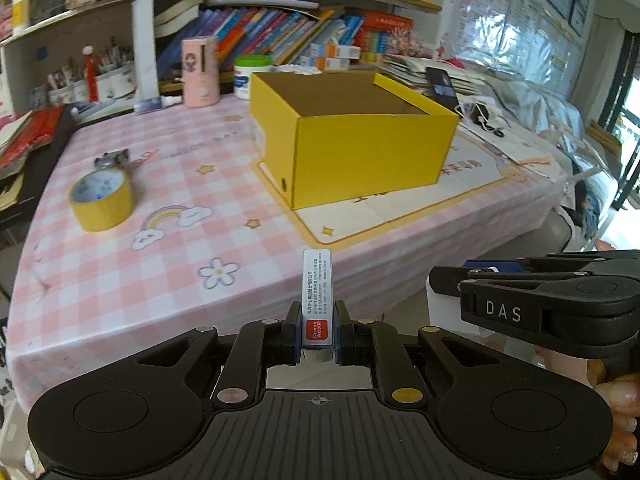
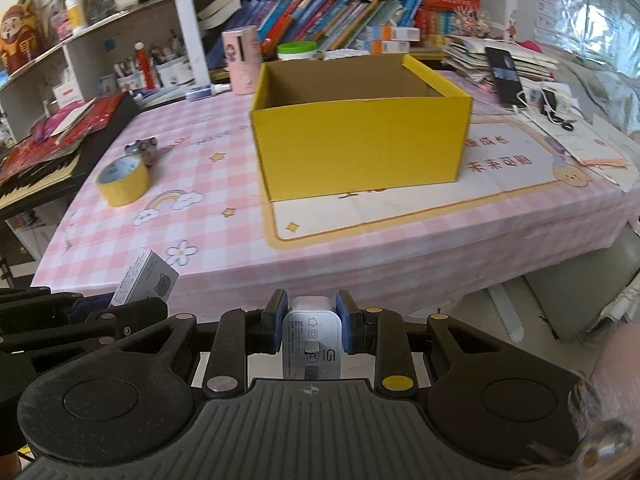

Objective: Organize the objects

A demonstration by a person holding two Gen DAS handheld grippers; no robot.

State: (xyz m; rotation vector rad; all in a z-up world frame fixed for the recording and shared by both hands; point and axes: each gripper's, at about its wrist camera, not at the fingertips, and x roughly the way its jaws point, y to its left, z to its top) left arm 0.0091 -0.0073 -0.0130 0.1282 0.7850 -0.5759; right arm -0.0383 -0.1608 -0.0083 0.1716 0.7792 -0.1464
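Note:
My left gripper is shut on a small silver carton with a red label, held upright off the table's near edge. My right gripper is shut on a white charger block. In the left wrist view the right gripper shows at the right. In the right wrist view the carton and the left gripper show at the lower left. An open, empty-looking yellow cardboard box stands mid-table. A yellow tape roll lies at the left, with a small metal clip behind it.
The table has a pink checked cloth and a paper mat under the box. A pink holder, a green-lidded jar, shelves of books and pen cups line the back. A phone and cables lie at the right.

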